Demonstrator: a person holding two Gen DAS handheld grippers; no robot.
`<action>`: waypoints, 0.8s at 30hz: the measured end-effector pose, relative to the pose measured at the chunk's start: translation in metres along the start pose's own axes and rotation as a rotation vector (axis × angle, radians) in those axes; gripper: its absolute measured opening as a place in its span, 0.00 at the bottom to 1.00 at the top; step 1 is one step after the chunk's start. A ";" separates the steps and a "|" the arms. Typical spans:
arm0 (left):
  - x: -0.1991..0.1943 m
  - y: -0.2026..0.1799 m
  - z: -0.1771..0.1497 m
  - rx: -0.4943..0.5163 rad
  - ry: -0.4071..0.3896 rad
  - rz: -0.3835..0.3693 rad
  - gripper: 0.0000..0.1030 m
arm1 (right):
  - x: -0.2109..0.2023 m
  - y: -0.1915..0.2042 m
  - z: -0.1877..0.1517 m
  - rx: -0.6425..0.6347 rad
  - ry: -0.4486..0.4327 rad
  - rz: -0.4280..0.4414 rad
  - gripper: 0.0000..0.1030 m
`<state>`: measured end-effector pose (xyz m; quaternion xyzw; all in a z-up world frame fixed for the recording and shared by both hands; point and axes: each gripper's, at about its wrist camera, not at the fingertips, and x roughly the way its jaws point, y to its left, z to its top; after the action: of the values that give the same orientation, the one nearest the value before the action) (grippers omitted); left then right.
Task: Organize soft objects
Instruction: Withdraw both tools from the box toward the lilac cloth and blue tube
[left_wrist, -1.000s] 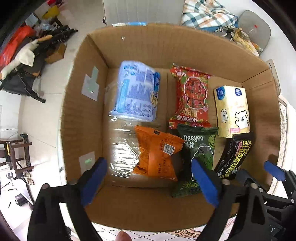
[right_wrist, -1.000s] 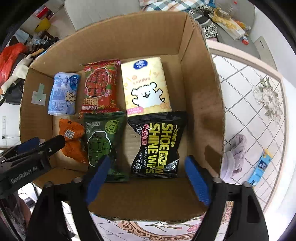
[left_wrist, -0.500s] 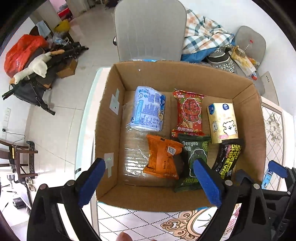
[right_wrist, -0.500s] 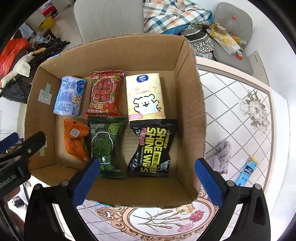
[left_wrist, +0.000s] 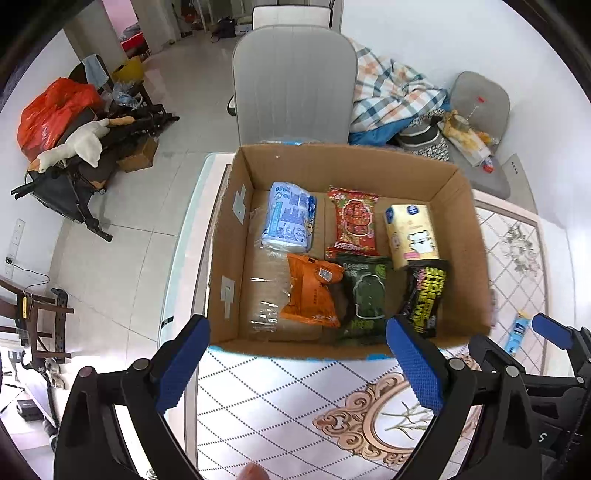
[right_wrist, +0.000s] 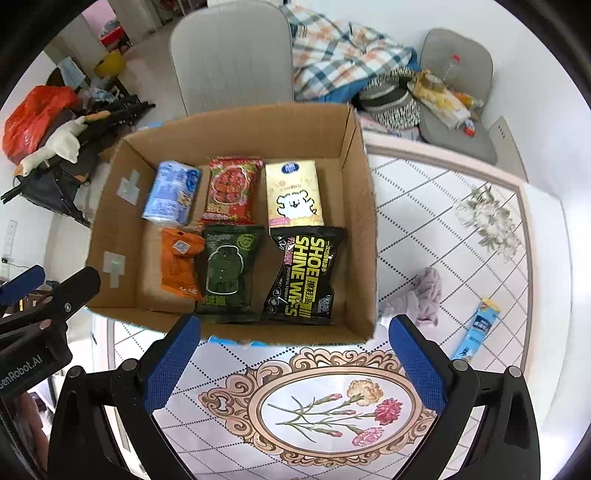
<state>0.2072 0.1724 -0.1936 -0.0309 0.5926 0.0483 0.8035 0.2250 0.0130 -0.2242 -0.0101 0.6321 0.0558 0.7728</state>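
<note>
While we hover over box (right_wrist: 362, 206) | six packs (right_wrist: 306, 273) inside | right gripper (right_wrist: 291, 365) jaws just spread wide, empty | left gripper (left_wrist: 295, 365) apart, empty

Both the left gripper (left_wrist: 297, 365) and right gripper (right_wrist: 293, 363) have risen clear of the box (right_wrist: 360, 236), the right's jaws having just been opening, empty.

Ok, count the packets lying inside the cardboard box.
6, in two rows. Far row: blue tissue pack, red packet, yellow bear pack. Near row: orange packet, green packet, black shoe wipes. None seems hidden beneath.
</note>
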 end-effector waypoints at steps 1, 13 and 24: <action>-0.008 0.000 -0.002 -0.002 -0.013 -0.003 0.95 | -0.007 0.001 -0.003 -0.005 -0.014 -0.001 1.00; -0.074 -0.018 -0.018 0.009 -0.123 -0.026 0.95 | -0.068 -0.019 -0.028 0.034 -0.100 0.086 1.00; -0.036 -0.170 -0.025 0.297 -0.010 -0.039 0.95 | -0.048 -0.182 -0.069 0.346 -0.003 0.041 1.00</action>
<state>0.1923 -0.0006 -0.1678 0.0772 0.5886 -0.0555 0.8028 0.1664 -0.1770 -0.2013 0.1361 0.6311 -0.0378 0.7627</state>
